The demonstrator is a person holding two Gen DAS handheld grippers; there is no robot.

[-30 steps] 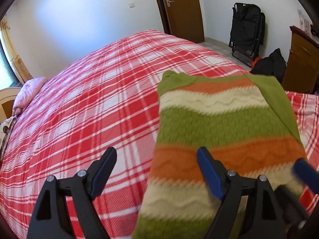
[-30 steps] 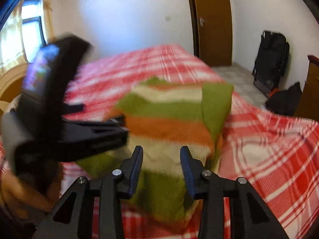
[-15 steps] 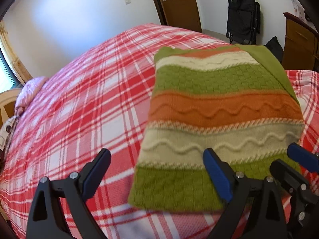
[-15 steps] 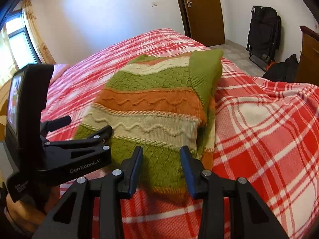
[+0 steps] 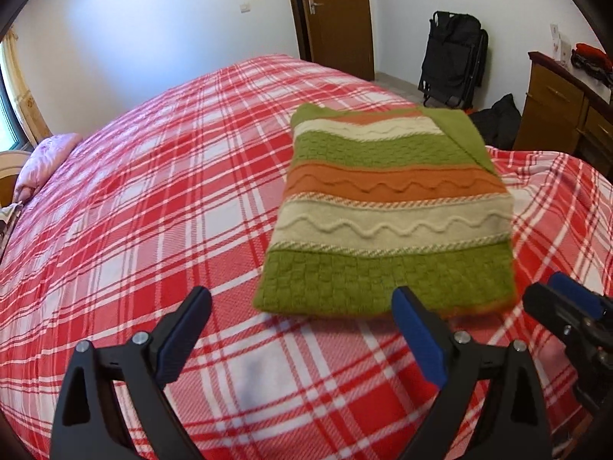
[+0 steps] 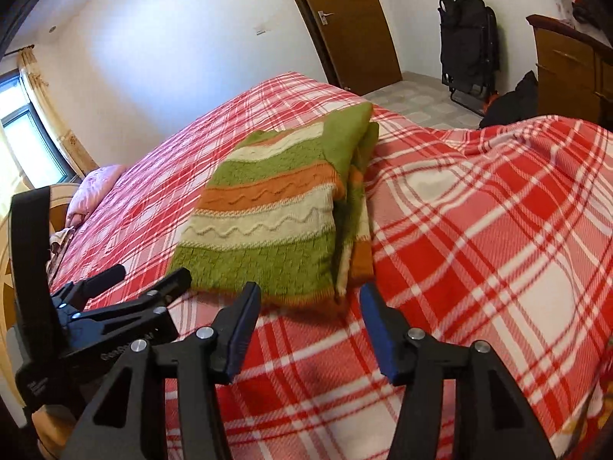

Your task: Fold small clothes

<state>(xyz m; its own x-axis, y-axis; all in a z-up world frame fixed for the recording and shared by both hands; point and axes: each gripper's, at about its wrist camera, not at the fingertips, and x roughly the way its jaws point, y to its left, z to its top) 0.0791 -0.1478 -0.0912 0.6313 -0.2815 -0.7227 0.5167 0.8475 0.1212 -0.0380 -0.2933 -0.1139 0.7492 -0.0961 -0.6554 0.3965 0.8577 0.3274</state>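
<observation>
A folded knit sweater w/ green, orange & cream stripes (image 5: pixel 387 207) lies flat on the bed's red-and-white plaid blanket (image 5: pixel 153 207), a neat rectangle w/ its green basket-weave band nearest the cameras. In the right wrist view the same sweater (image 6: pixel 268 218) shows stacked layers along its right edge, a green sleeve panel folded over the top far corner. The left gripper (image 5: pixel 302 329) hovers above the blanket, fingers wide apart & holding nothing; the sweater's near edge sits just beyond the tips, mostly ahead of the right-side blue pad, w/ the left-side finger (image 5: pixel 184 333) over bare blanket. The right gripper (image 6: pixel 308 326) is likewise spread & empty, fingers (image 6: pixel 377 326) framing the sweater's near right corner, which lies just past the tips, not touching. Each gripper shows at the edge of the other's view: right one at lower right of the left wrist view, left one at lower left of the right wrist view. Behind: brown wooden door (image 5: pixel 337 15), black folded chair (image 5: pixel 452 61) against the white wall, wooden dresser (image 5: pixel 563 111) at right, pink pillow (image 5: pixel 42 161) at far left of the bed.
</observation>
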